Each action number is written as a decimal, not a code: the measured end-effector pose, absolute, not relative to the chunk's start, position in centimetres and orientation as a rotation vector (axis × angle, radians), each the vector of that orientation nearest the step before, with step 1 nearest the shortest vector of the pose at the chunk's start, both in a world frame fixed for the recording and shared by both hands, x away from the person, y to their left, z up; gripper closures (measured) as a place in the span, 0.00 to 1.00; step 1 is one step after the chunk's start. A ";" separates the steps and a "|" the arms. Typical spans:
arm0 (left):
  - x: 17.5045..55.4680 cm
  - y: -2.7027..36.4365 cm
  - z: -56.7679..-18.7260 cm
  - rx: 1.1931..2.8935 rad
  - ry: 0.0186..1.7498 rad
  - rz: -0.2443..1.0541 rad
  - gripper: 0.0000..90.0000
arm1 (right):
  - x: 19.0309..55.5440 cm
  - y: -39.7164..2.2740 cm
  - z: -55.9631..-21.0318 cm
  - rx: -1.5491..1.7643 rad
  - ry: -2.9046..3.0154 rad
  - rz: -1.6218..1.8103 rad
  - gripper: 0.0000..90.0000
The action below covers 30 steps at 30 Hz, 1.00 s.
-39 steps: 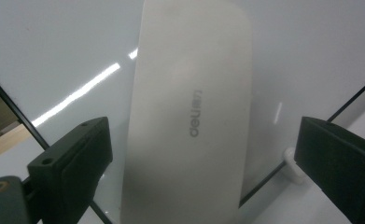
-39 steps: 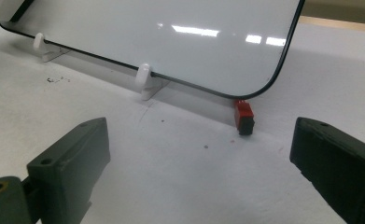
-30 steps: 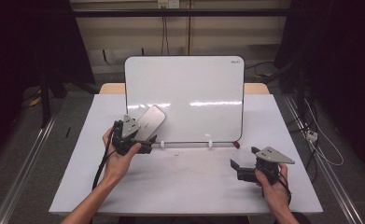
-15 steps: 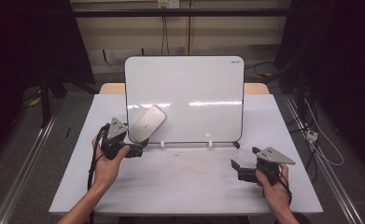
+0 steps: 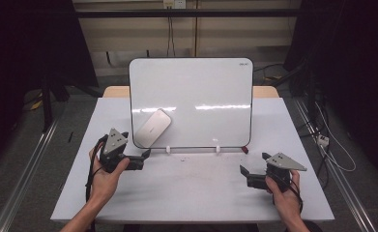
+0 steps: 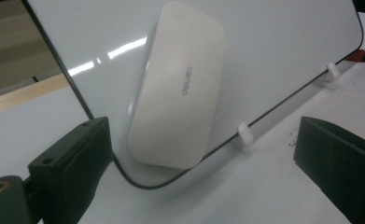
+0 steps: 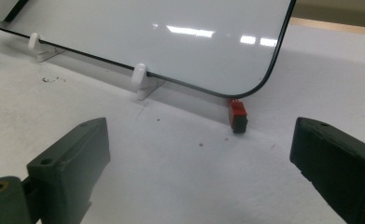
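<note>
A white oval eraser (image 5: 152, 128) clings to the lower left corner of the upright whiteboard (image 5: 196, 96). My left gripper (image 5: 144, 159) rests low on the table just left of and below the eraser, open, with nothing between its jaws. In the left gripper view the eraser (image 6: 178, 88) sits ahead on the whiteboard (image 6: 283, 42), beyond the open gripper (image 6: 201, 177). My right gripper (image 5: 245, 176) lies open near the front right of the table. In its view the gripper (image 7: 199, 158) faces a small red block (image 7: 238, 114) at the whiteboard's (image 7: 171, 32) corner.
The board stands in two white clip feet (image 5: 168, 150) (image 5: 217, 149) on a white table (image 5: 196, 193). The small red block (image 5: 245, 150) lies by the board's lower right corner. Dark curtains and floor cables surround the table.
My left gripper has drawn back from the eraser, down and to the left toward the table's front. The eraser stays on the board. The right gripper has not moved.
</note>
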<state>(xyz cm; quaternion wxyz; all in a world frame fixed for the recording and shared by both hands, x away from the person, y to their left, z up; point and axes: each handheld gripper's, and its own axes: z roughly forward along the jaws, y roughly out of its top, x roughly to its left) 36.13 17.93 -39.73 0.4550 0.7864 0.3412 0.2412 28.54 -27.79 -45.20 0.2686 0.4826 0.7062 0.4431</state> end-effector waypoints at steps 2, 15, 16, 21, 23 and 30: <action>35.8 18.2 -40.0 1.948 0.848 0.609 0.05 | 28.5 -27.8 -45.2 1.300 1.905 1.193 0.05; 33.5 20.0 -41.5 1.967 0.924 0.643 0.05 | 28.4 -27.9 -45.2 1.295 1.906 1.180 0.05; 33.4 20.1 -41.5 1.962 0.927 0.645 0.05 | 28.4 -27.9 -45.2 1.295 1.906 1.180 0.05; 32.9 20.5 -41.7 1.968 0.933 0.630 0.05 | 28.4 -27.9 -45.2 1.296 1.905 1.180 0.05; 32.8 20.6 -42.0 1.971 0.940 0.623 0.05 | 28.3 -27.9 -45.2 1.300 1.901 1.179 0.05; 32.4 21.2 -43.1 1.954 0.975 0.604 0.05 | 28.2 -28.1 -45.2 1.301 1.899 1.182 0.05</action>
